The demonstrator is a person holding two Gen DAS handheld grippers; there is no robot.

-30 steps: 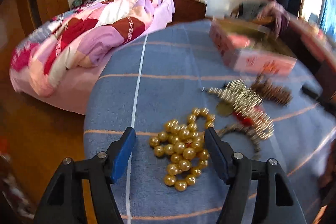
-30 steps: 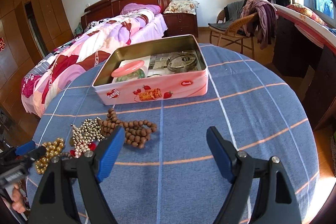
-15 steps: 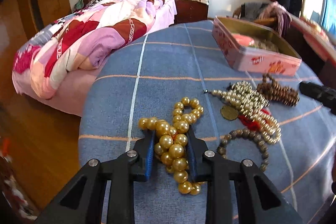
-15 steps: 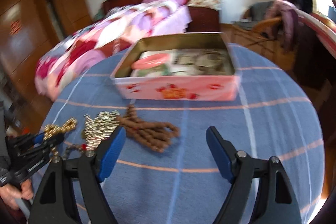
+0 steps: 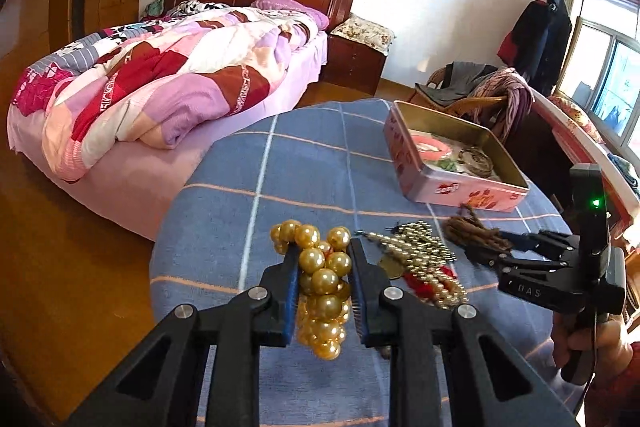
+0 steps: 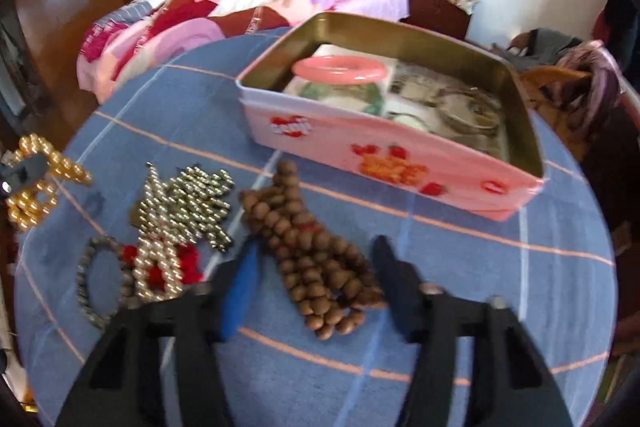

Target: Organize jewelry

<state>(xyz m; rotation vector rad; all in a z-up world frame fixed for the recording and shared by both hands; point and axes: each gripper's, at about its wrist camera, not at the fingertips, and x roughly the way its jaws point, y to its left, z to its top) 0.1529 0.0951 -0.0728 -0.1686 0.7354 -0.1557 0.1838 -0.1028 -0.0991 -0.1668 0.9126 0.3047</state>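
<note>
My left gripper (image 5: pixel 324 255) is closing and is shut on the gold bead necklace (image 5: pixel 324 281), which hangs bunched between the blue pads just above the blue checked tablecloth (image 5: pixel 312 163). In the right wrist view the gold bead necklace (image 6: pixel 32 203) shows at the far left. My right gripper (image 6: pixel 316 247) is low over the brown wooden bead string (image 6: pixel 320 267). Its jaws are closing with the beads between them, and a gap still shows at the left pad. The right gripper (image 5: pixel 486 247) also appears in the left wrist view. The pink tin (image 6: pixel 380 155) stands open behind, holding a pink bangle (image 6: pixel 340 69).
A silver bead strand (image 6: pixel 188 203) with a red tassel and a grey bead bracelet (image 6: pixel 86 287) lie left of the brown beads. A bed (image 5: pixel 160 87) stands beyond the table's far edge, a chair with clothes (image 5: pixel 480 95) at the back right. A person's hand (image 5: pixel 592 343) holds the right gripper.
The left jaws closed on the gold beads and lifted them off the cloth. The right gripper dropped toward the brown beads, rolled, and its jaws narrowed around them.
</note>
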